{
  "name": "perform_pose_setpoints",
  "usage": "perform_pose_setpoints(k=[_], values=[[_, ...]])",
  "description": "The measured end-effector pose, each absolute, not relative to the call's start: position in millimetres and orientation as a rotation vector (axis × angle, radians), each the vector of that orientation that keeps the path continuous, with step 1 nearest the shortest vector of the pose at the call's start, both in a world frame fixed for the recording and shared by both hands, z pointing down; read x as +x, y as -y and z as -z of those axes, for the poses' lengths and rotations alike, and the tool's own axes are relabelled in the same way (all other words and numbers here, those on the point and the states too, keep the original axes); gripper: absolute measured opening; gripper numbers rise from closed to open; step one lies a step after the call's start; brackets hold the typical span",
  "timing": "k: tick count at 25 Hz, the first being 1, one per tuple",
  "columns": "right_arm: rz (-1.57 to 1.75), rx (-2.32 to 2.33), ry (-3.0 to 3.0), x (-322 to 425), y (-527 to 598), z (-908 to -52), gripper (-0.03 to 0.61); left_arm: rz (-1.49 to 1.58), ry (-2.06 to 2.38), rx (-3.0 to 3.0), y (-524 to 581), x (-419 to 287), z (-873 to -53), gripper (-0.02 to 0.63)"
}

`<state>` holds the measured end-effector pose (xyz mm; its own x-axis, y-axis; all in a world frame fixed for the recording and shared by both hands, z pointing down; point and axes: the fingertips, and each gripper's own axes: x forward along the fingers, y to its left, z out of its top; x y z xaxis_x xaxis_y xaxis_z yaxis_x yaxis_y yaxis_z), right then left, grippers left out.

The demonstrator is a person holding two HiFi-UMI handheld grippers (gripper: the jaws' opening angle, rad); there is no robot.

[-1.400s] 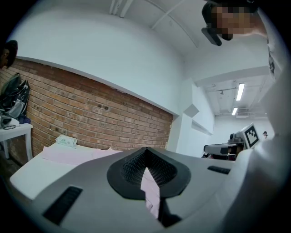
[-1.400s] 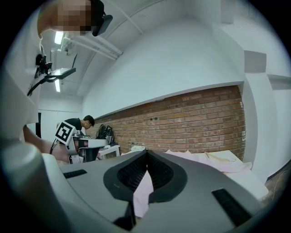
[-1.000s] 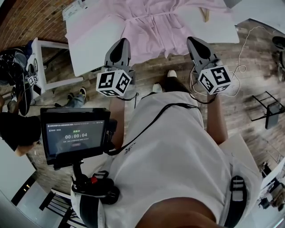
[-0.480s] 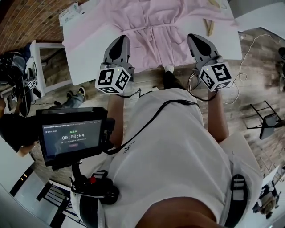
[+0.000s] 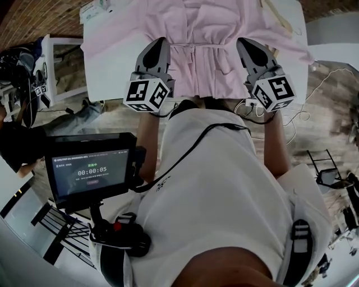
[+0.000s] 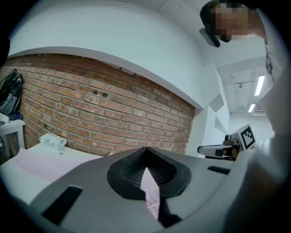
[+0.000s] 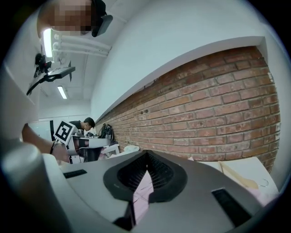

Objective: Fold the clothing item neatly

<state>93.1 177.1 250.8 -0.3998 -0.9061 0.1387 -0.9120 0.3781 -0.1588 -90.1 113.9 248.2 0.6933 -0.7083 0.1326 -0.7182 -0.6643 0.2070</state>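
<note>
On the flat white table (image 5: 109, 53) a soft pink robe-like garment (image 5: 202, 28) lies spread, a belt across its waist. Over its near half hover the grey left gripper (image 5: 161, 44) and right gripper (image 5: 243, 44), ribbed jaws pressed together, empty. A crinkly tissue pack (image 5: 94, 8) sits far left.

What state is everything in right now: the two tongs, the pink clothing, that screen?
left tongs: shut, holding nothing.
right tongs: shut, holding nothing.
pink garment: spread out on the white table, not yet folded.
screen: switched on, showing a timer.
hanger: lying on the table, unused.
</note>
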Motion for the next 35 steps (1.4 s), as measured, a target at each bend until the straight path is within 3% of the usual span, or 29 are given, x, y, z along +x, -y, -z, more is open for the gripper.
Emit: perform_pose_setpoints(k=[19,35], values=[[-0.363,1.915,2.432,119.3,-161.0,-264.1,-0.002,-0.121,0.770,2.781,-98.0,-1.6,-261.3,-0.003],[-0.321,2.329,2.050,189.6,-239.1,-254.8,-0.002,-0.181,0.195,2.909,-167.4,111.0,-260.6,-0.003]])
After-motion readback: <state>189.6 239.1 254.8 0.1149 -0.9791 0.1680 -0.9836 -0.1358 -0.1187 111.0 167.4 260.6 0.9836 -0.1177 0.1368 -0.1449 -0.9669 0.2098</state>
